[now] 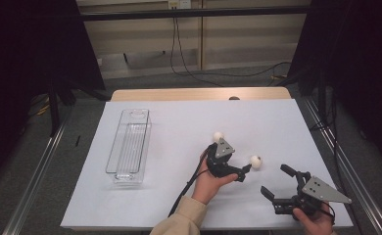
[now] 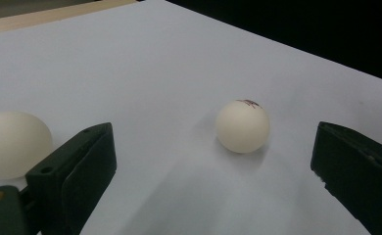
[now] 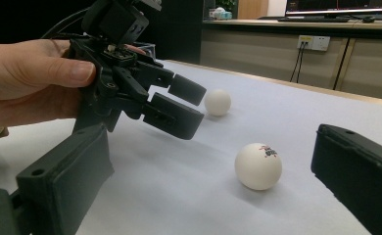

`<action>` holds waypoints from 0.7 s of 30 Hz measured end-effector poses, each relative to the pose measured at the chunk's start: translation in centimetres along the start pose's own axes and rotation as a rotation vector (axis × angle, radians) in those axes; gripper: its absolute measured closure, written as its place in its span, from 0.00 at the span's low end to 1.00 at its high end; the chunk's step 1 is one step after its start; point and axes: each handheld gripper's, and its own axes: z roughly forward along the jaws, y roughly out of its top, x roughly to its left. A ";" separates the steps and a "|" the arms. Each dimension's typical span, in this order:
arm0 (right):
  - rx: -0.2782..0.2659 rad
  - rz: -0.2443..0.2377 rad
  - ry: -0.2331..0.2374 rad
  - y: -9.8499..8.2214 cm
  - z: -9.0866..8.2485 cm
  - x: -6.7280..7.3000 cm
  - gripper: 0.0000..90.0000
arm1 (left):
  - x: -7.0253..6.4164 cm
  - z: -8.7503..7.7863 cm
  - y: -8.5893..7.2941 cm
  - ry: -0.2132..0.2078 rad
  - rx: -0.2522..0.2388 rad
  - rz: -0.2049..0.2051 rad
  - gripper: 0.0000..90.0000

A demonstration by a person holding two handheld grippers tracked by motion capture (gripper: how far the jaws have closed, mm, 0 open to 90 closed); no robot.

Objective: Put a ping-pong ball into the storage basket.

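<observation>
Nearest the person, the right gripper [image 1: 277, 183] hovers low over the white table [image 1: 179, 132] by its near right corner, jaws spread wide and holding nothing. In the right gripper view its two black jaws frame a white ball [image 3: 258, 166] that sits on the table between them but farther out, touching neither.

A little farther in, the left gripper [image 1: 243, 172] is held in the person's left hand [image 1: 209, 183], also released, its jaws parted and empty. In the left gripper view the same ball [image 2: 242, 126] lies ahead in the gap between the jaws, closer to the right one and clear of both. In the high view the ball [image 1: 255, 161] rests just beyond the gripper's tips, near the middle right of the table.

The ball is matt white and round, with a small red and dark printed mark on top; the print is too small to read.

A second white ball [image 1: 218, 136] lies just behind the left gripper, partly hidden by its grey plate in the high view and cut off by the frame edge in the left gripper view [image 2: 12, 144].

Well apart, on the left of the table, stands a clear plastic bin [image 1: 129, 147].
</observation>
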 end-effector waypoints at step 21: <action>-0.001 0.002 0.002 0.0 0.0 0.0 0.01 | -0.6 1.0 0.5 -0.018 0.013 0.010 0.03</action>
